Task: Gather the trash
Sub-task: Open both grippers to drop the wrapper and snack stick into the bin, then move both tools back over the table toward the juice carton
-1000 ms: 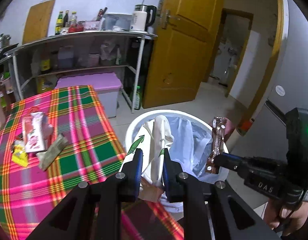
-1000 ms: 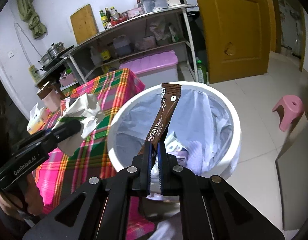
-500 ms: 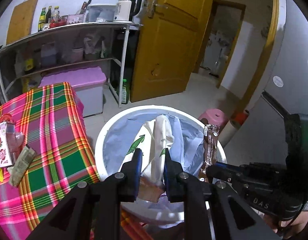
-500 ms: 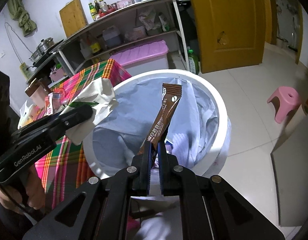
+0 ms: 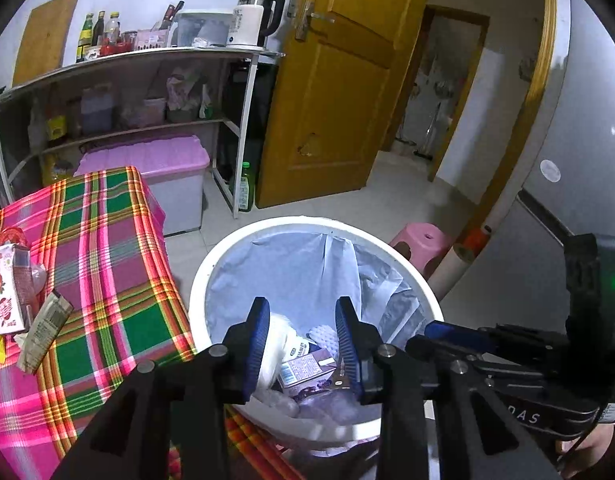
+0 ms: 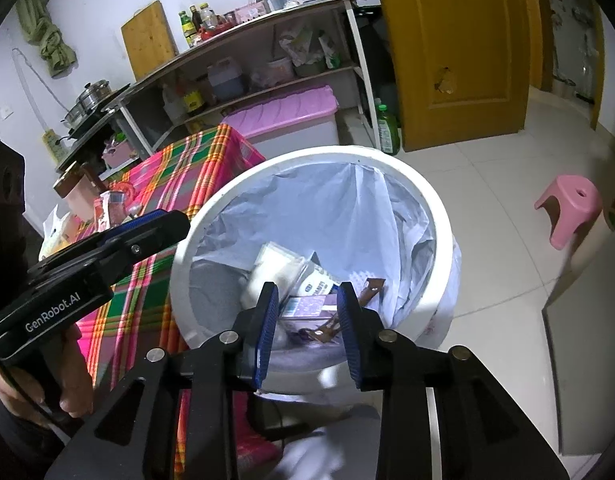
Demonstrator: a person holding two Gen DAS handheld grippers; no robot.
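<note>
A white trash bin (image 5: 211, 268) with a pale blue liner stands beside the table; it also shows in the right wrist view (image 6: 439, 216). My left gripper (image 5: 303, 336) is open and empty above the bin's near side. My right gripper (image 6: 307, 324) is open and empty above the bin too. Inside the bin lie a white crumpled wrapper (image 6: 273, 266), a purple carton (image 5: 303, 372) and a brown sachet (image 6: 371, 290). On the plaid table (image 5: 107, 280) remain a red carton (image 5: 7, 300) and a grey-green sachet (image 5: 43, 334).
A pink stool (image 6: 569, 208) stands on the tiled floor right of the bin. A pink-lidded storage box (image 5: 155, 176) sits under a metal shelf (image 5: 147, 56) behind the table. A yellow door (image 5: 339, 92) is beyond. A grey cabinet (image 6: 587, 360) is at the right.
Both grippers have opened. The white wrapper from the left gripper and the brown sachet from the right gripper have dropped into the bin.
</note>
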